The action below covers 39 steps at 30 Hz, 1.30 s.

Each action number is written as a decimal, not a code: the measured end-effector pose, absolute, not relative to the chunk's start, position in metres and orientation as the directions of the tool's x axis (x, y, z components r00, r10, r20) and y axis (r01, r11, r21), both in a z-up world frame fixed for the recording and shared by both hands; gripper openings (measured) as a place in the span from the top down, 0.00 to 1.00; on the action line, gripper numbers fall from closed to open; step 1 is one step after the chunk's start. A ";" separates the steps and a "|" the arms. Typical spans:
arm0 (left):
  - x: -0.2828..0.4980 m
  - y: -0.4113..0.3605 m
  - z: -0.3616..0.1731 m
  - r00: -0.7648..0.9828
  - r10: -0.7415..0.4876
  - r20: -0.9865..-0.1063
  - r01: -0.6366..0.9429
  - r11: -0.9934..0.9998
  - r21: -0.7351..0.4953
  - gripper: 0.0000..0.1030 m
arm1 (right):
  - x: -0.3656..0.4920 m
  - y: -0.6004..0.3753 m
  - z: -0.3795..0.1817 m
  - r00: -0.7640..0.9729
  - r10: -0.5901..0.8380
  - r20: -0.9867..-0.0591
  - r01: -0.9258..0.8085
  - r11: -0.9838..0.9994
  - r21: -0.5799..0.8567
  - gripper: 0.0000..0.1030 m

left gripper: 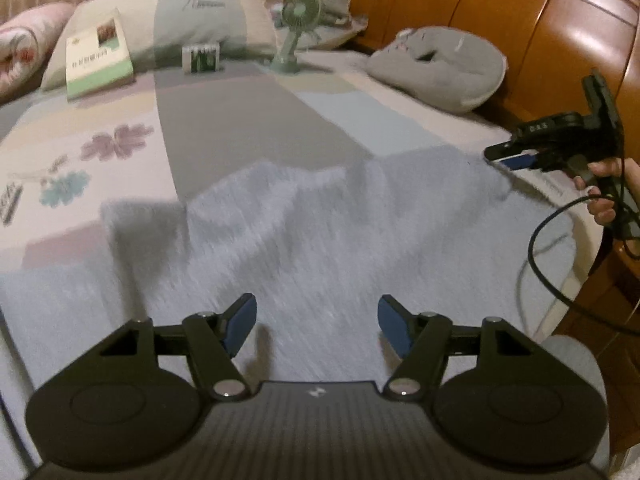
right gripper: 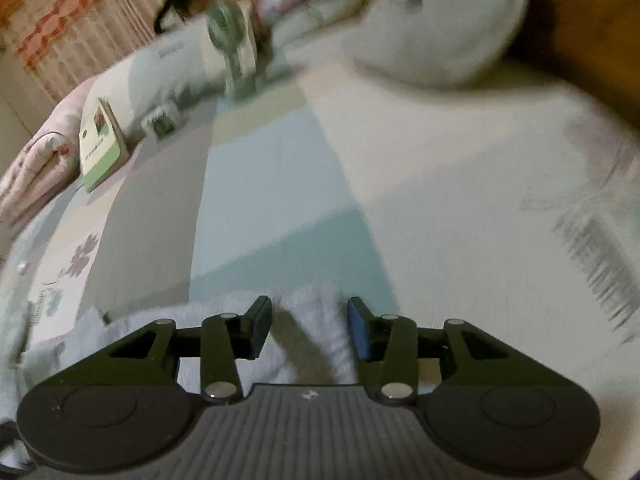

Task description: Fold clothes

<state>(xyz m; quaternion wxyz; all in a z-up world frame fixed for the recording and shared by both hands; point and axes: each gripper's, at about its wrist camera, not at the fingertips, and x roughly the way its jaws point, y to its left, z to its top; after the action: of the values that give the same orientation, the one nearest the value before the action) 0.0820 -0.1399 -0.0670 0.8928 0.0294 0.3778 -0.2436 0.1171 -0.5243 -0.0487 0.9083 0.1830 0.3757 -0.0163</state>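
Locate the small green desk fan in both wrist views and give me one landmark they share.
Left wrist: the small green desk fan stands upright at top centre, on the bed in front of the pillows.
Right wrist: the fan is at upper left, blurred and leaning in the frame.
Shared landmark: the green-and-white book, left of the fan in both.

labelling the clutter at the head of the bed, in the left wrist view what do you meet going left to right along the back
pink floral quilt → green and white book → small green box → green handheld fan → grey plush cushion → right gripper
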 end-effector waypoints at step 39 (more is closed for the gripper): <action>0.052 -0.068 -0.085 0.533 -0.357 -0.767 0.360 0.916 -0.176 0.25 | 0.051 -0.347 -0.094 0.631 0.385 -0.673 -0.005 0.870 0.493 0.28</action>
<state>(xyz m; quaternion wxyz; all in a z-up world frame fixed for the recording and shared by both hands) 0.0522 -0.0676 -0.0845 0.8755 0.0018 0.4377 -0.2048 0.0510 -0.3467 -0.0941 0.8736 0.2292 0.4144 0.1118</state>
